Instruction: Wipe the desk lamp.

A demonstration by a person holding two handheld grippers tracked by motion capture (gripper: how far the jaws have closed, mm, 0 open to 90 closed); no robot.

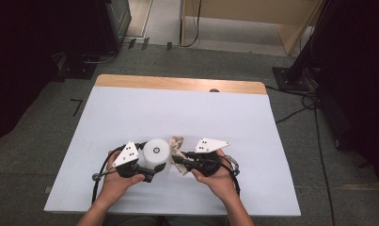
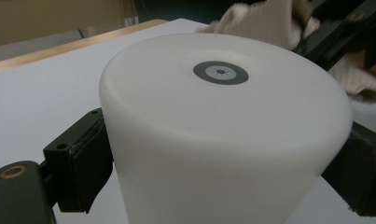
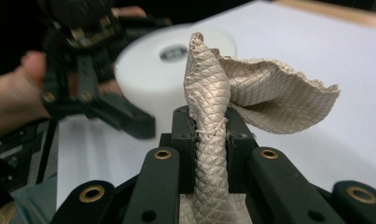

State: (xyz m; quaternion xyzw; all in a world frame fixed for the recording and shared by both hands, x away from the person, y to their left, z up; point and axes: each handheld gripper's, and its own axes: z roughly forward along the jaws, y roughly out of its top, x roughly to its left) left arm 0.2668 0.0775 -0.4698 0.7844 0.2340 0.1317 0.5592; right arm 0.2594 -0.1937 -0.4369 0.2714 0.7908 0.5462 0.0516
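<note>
A white cylinder (image 1: 156, 151) with a grey round mark on top stands upright on the white table cover (image 1: 187, 113), near the front middle. My left gripper (image 1: 152, 164) reaches in from the left; in the left gripper view its pads (image 2: 85, 163) press on both sides of the cylinder (image 2: 223, 121). Just right of the cylinder, my right gripper (image 1: 176, 160) is shut on a beige quilted cloth (image 1: 178, 144). In the right gripper view the cloth (image 3: 265, 93) rises from between the jaws (image 3: 209, 126) and flops right, close to the cylinder (image 3: 148, 70).
The table's bare wooden far edge (image 1: 177, 84) shows beyond the cover. Around the table lies grey carpet with cables (image 1: 309, 108) on the right, a black stand base (image 1: 290, 77) at the back right, and a wooden unit (image 1: 253, 19) behind.
</note>
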